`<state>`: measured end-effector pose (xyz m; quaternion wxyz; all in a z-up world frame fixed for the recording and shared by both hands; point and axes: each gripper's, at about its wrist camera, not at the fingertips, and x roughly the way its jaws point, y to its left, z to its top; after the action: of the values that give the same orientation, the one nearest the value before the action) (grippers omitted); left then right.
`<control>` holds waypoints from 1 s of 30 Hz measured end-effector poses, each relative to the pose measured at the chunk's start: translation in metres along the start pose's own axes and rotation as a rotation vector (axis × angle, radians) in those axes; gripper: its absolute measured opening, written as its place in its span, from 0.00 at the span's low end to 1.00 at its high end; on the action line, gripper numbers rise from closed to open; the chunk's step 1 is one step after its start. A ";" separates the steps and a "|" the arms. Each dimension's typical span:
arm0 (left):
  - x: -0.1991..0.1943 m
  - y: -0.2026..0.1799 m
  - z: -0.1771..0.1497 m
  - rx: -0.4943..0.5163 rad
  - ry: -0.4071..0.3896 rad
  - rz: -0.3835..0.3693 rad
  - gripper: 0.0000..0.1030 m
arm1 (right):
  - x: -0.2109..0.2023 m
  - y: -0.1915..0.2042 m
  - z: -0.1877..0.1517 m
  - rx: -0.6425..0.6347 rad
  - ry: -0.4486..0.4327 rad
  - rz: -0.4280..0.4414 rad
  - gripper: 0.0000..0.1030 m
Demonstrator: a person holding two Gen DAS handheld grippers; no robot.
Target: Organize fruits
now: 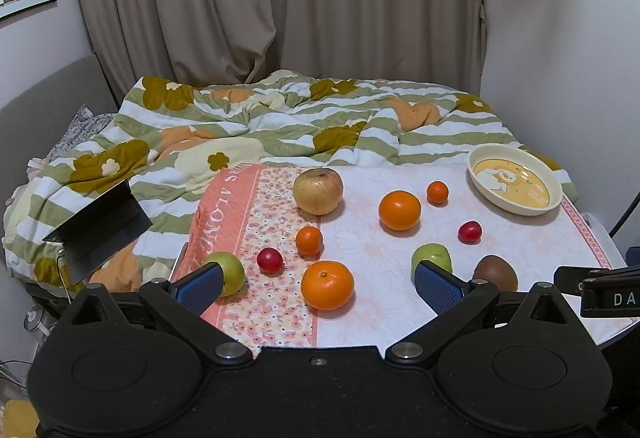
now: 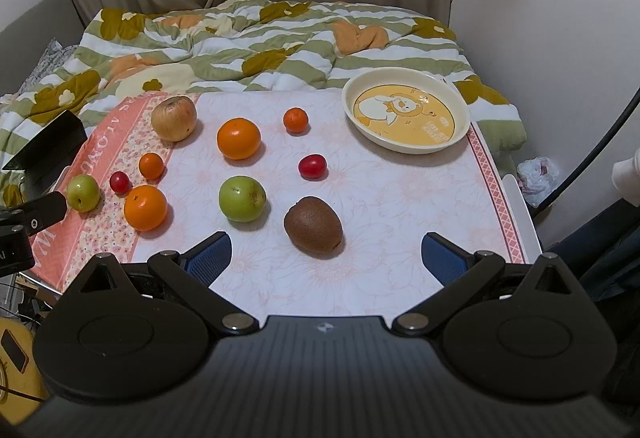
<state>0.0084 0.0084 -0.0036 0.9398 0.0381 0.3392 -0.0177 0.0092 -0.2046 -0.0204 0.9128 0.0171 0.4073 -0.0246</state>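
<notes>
Right now I have both grippers hovering at the near edge of the surface [image 2: 400, 197], fingers spread wide and holding nothing. The left gripper [image 1: 318, 284] frames the near large orange [image 1: 327, 285], with a small green apple [image 1: 226, 272] just behind its left finger. The right gripper [image 2: 326, 258] sits just short of the kiwi [image 2: 314, 226]. The fruits lie scattered on the pink cloth: a larger green apple [image 2: 242, 203] beside the kiwi, a second big orange [image 2: 239, 138], a yellowish apple [image 2: 174, 117] at the far left, two small mandarins [image 2: 296, 119] [image 2: 151, 165], and two red cherry tomatoes [image 2: 312, 165] [image 2: 119, 182]. The cream bowl [image 2: 460, 109] sits empty at the far right corner.
</notes>
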 end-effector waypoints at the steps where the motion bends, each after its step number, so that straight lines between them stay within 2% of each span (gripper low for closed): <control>1: 0.000 0.000 0.000 0.000 0.000 0.000 1.00 | 0.000 0.000 0.000 0.000 0.001 0.000 1.00; 30: 0.001 0.003 0.002 -0.002 0.006 -0.010 1.00 | -0.001 0.006 0.002 -0.003 -0.001 0.002 1.00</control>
<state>0.0107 0.0110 -0.0030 0.9387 0.0357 0.3423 -0.0220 0.0099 -0.1988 -0.0182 0.9130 0.0163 0.4070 -0.0232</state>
